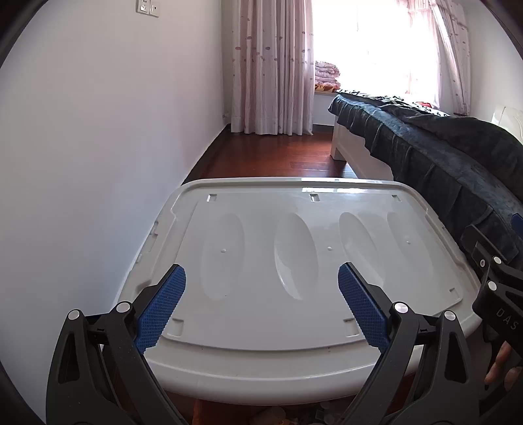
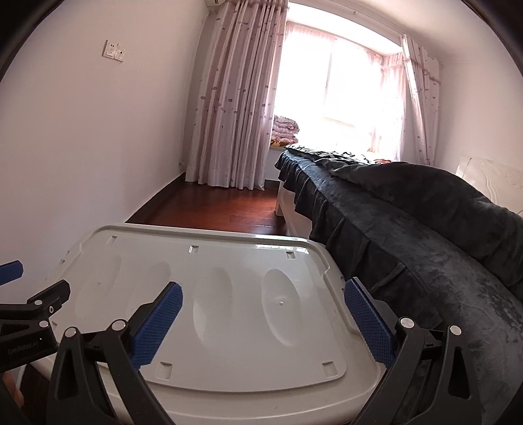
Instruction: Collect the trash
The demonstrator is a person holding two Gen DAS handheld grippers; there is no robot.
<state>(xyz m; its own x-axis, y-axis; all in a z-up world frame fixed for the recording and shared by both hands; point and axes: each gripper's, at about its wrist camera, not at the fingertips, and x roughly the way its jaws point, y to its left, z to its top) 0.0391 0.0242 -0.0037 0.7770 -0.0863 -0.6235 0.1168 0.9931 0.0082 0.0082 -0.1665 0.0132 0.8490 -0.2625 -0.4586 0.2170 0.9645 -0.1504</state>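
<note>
both claws spread, left claw (image 1: 261, 307), right claw (image 2: 263, 322), above white lid (image 1: 261, 248)

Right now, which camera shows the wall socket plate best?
The right wrist view: the wall socket plate is whole and unobstructed on the white wall. The left wrist view catches it only at the top edge, partly cut off.

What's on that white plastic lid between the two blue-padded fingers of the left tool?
Nothing: the white plastic lid is bare between the left gripper fingers, only moulded oval dents, as the left wrist view shows.
</note>
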